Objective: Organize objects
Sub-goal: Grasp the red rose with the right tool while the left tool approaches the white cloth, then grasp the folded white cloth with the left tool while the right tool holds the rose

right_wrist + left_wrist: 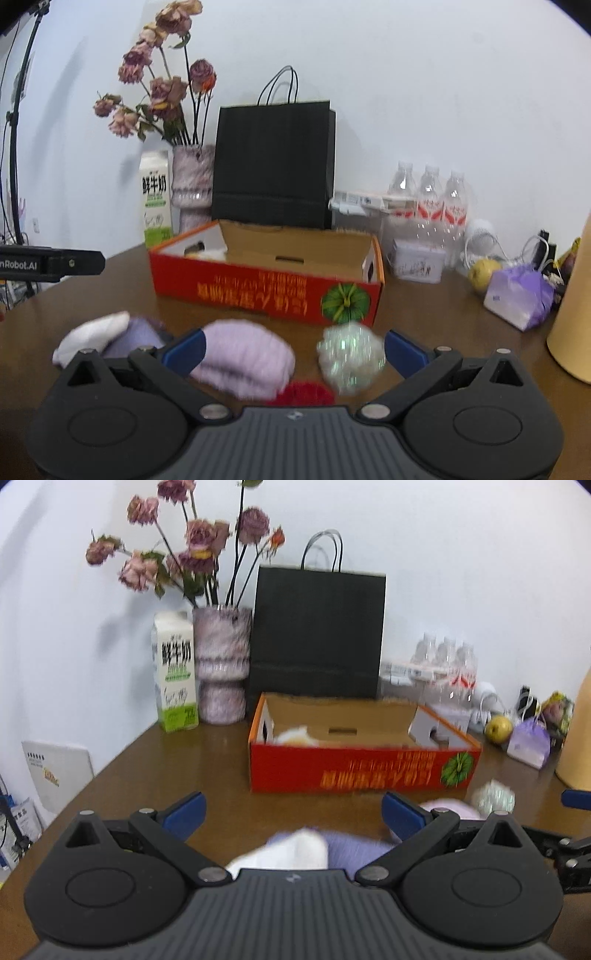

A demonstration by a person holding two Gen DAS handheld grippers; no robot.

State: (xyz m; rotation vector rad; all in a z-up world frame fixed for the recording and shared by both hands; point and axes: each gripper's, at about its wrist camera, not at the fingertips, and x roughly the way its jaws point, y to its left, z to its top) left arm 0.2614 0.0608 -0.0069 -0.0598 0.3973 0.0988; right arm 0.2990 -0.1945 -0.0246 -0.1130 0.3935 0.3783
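My left gripper hangs with its blue fingers spread wide and nothing between them, just above a rolled white-and-lilac sock on the brown table. My right gripper is spread just as wide and grips nothing; in front of it lie a folded lilac sock, a glittery white ball to its right, and something red and fuzzy nearest me (too blurred to name). The white-and-lilac roll sits left of the lilac sock.

Beyond them stands the open red cardboard box, printed with a green pumpkin, with something pale in its far left corner. Behind the box rise a black paper bag, a vase of dried roses and a milk carton at the far left. To the right are three water bottles, a yellowish fruit and a purple pouch.
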